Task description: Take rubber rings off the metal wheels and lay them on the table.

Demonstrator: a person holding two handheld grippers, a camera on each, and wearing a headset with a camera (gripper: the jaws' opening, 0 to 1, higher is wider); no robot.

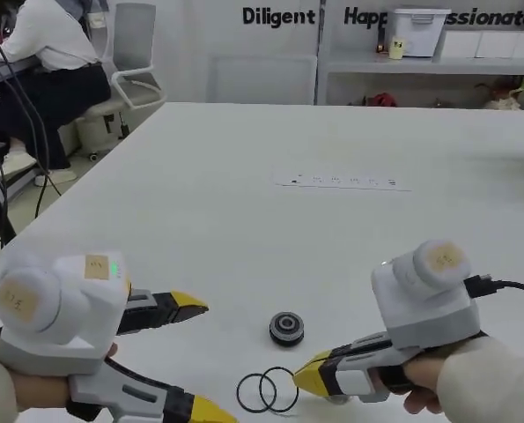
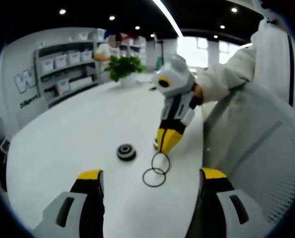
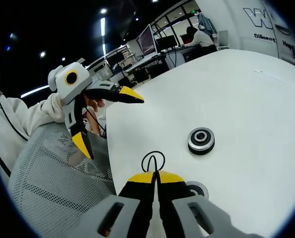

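The right gripper [image 3: 154, 174] has its yellow-tipped jaws pressed flat together, with no gap between them. Their points sit at the edge of the rings [image 3: 153, 161]; I cannot tell whether they pinch the thin rubber or only meet it. The rings are two slim black hoops that lie flat on the table [image 1: 244, 220], overlapping like links of a chain, near its front edge. A second wheel [image 3: 197, 189], a flat grey disc with a dark centre, lies just beside the right jaw and is partly hidden by it.

The left gripper [image 2: 152, 174] has its jaws spread wide and grasps nothing. In the left gripper view the rings lie between the two yellow tips and a little ahead of them.

Just past the rings stands the wheel [image 1: 286, 328], a small round piece with a dark outer rim and a brighter metal hub. It lies on its side and touches neither gripper.

The table is smooth, matte and white. A long white power strip [image 1: 341, 181] lies farther back on it, well apart from the work. A chair [image 3: 53, 173] of grey mesh stands at the table's near edge, behind a pale sleeve [image 1: 486, 379].
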